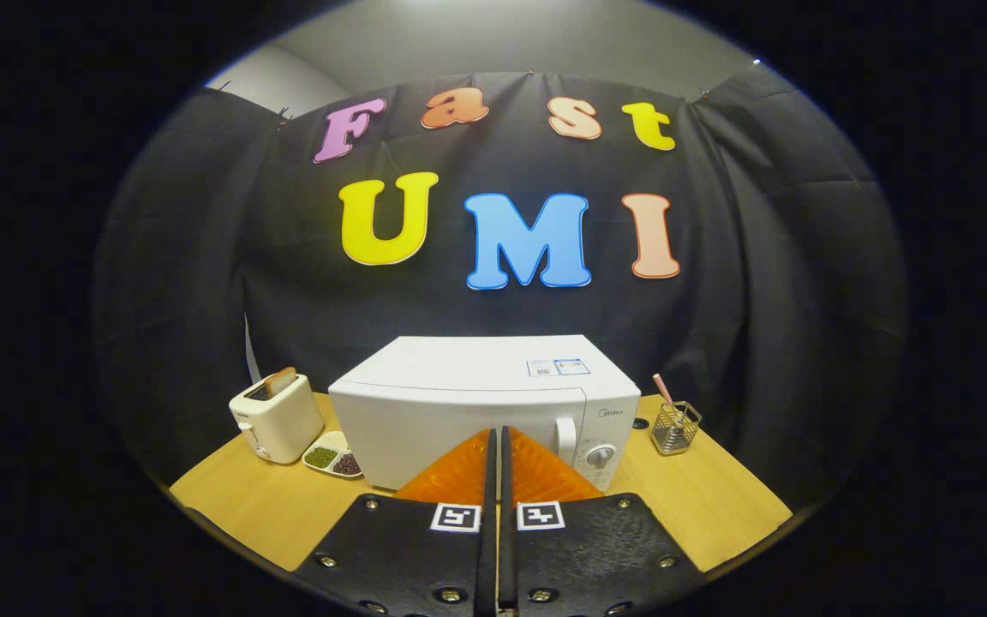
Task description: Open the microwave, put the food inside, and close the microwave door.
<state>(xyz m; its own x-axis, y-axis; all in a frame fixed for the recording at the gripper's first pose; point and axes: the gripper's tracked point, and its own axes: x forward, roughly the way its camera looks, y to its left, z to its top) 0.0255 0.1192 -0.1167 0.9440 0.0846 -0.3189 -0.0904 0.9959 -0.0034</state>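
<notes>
A white microwave [476,411] stands on the wooden table [699,506] with its door closed. Its handle [565,440] and two knobs [601,456] sit on the right side of its front. My gripper [494,437] hovers in front of the microwave door, its fingers pressed together with nothing between them, the tips level with the lower middle of the door. A small white dish [332,457] holding green and dark beans lies on the table left of the microwave.
A cream toaster [275,418] with a slice of bread sticking up stands at the left, behind the dish. A wire holder [675,427] with a striped straw stands to the right of the microwave. Black cloth closes off the back and sides.
</notes>
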